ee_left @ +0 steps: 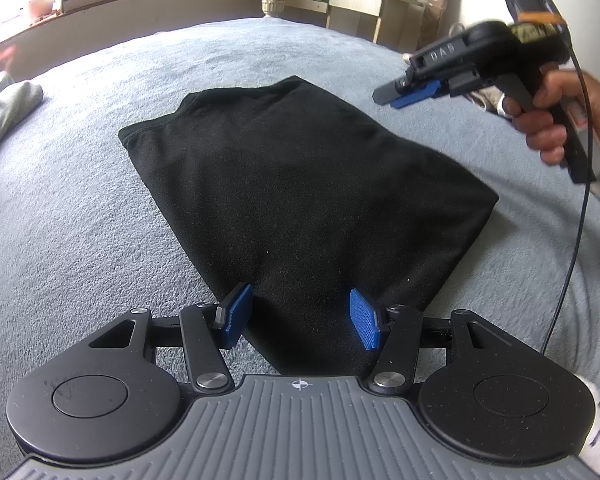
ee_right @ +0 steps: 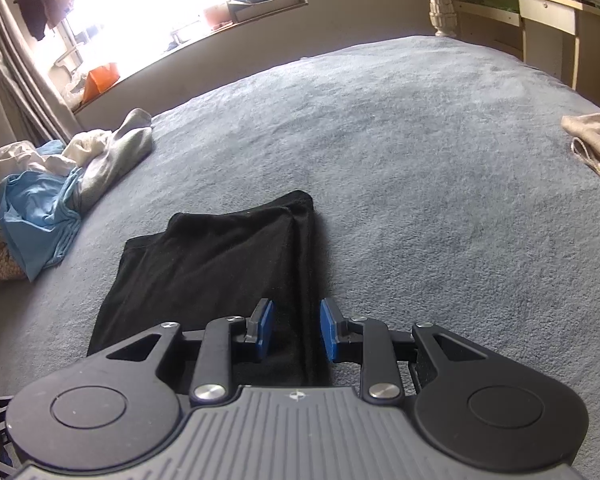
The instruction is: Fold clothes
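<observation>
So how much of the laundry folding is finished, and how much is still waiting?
Done: the black garment lies folded into a flat rectangle on the grey bed cover. In hand: nothing is gripped; the left gripper and right gripper hang open over its near edge. Left: a crumpled pile of clothes by the window, unfolded. A beige garment lies at the bed's other edge; its state is unclear.

Bed (ee_right: 420, 152) under a grey-blue fleecy blanket, with clothes on it.
Folded black garment (ee_left: 300, 200) flat near the front; loose heap of white, grey and light-blue clothes (ee_right: 56, 184) at the left edge; beige cloth (ee_right: 596, 140) at the right edge, well apart.
</observation>
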